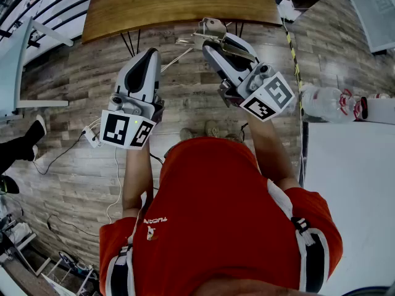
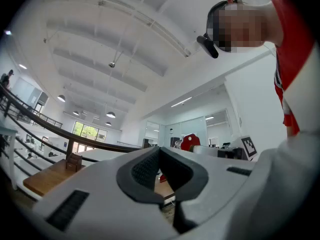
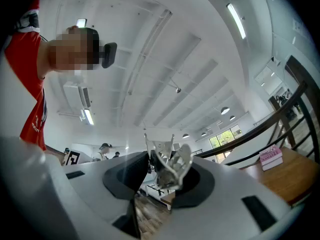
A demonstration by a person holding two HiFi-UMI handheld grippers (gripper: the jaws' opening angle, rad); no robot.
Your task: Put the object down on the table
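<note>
Far left on plank floor [image 1: 68, 85]: dark shoe [image 1: 35, 130] of another person, then white power strip [image 1: 91, 137] with trailing cables, both well clear of the arms. Left gripper [image 1: 150, 54] in mid-air over open floor, jaws closed together, nothing between them; black-and-white square markers on its cube, no lettering. Ahead: wooden table [image 1: 179, 2], curved near edge, thin black legs below, open wood across the near part of the top. Farther off on wooden top in the gripper views: small wooden box [image 2: 73, 160] and pink box [image 3: 271, 156], print on the pink one too small to read. Shiny metal object [image 1: 207, 29] pinched in right gripper [image 1: 217, 44], jaws fairly wide yet pressed on it, held in the air right at the wooden table's near edge, not resting on the top. Small white print on red shirt [image 1: 210, 214], not surely readable. Further right: yellow-black tape [image 1: 291, 48] along the floor, plastic bottle [image 1: 326, 102] with red markings just beyond white table [image 1: 352, 190]; that table's edge close beside the right arm, tight on that side.
</note>
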